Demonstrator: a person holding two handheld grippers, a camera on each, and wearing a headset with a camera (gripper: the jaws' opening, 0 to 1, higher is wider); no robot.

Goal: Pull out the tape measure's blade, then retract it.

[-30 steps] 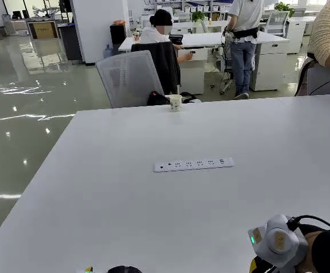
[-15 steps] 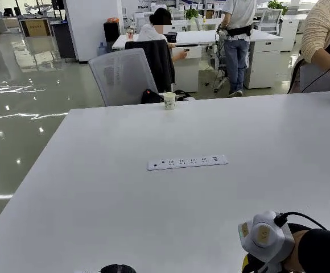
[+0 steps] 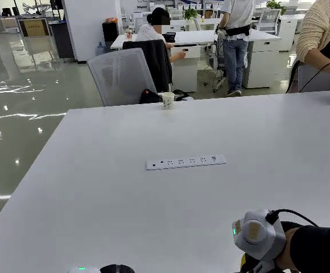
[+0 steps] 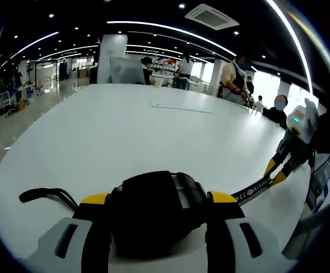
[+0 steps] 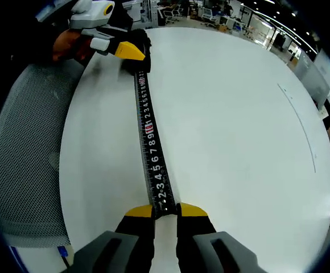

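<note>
Left gripper (image 4: pixel 158 199): fingers closed on the black tape measure (image 4: pixel 153 220), yellow tips pressed to either side of its body; a black wrist strap lies on the white desk (image 3: pixel 97 187) to its left.

Right gripper (image 5: pixel 166 211): fingers pinched shut on the free end of the blade (image 5: pixel 151 142); the blade is drawn out and runs flat along the near edge of the desk, between the two grippers, to the tape measure.

Blade writing, right gripper view: black numerals 2 to 9 read outward from the fingers; a red-boxed mark follows the 9, digits not clear. In the left gripper view, pale lettering on the blade is too small to read.

White power strip (image 3: pixel 186 162) lies mid-desk, well apart from both grippers; paper cup (image 3: pixel 167 100) stands at the far edge, print unreadable.
</note>
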